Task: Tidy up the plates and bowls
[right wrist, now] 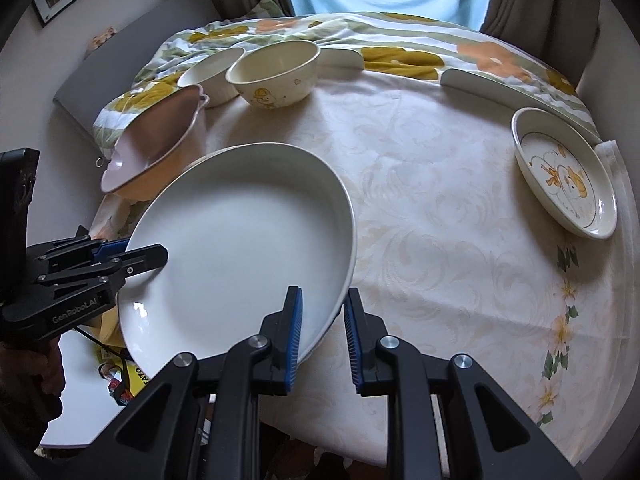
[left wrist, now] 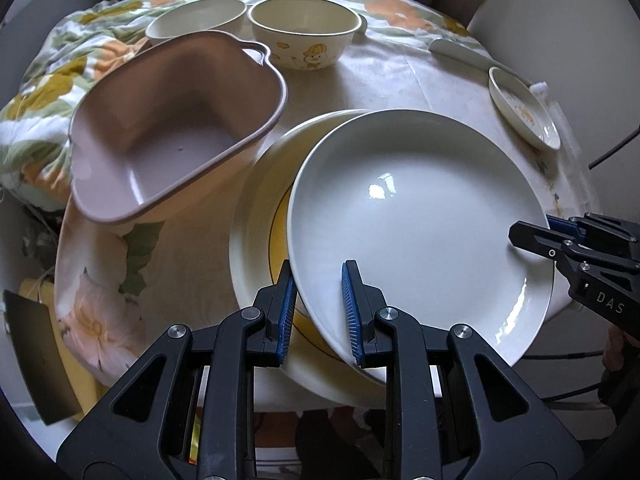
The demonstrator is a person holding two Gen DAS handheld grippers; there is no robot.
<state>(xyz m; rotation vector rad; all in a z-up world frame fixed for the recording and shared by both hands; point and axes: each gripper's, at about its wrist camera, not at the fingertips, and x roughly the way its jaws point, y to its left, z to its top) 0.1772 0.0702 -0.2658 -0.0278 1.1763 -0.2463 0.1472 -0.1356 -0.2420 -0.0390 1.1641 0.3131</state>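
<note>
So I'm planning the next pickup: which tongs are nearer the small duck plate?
Right. The right tongs grip the white plate on the duck plate's side; the left tongs grip its far rim.
</note>
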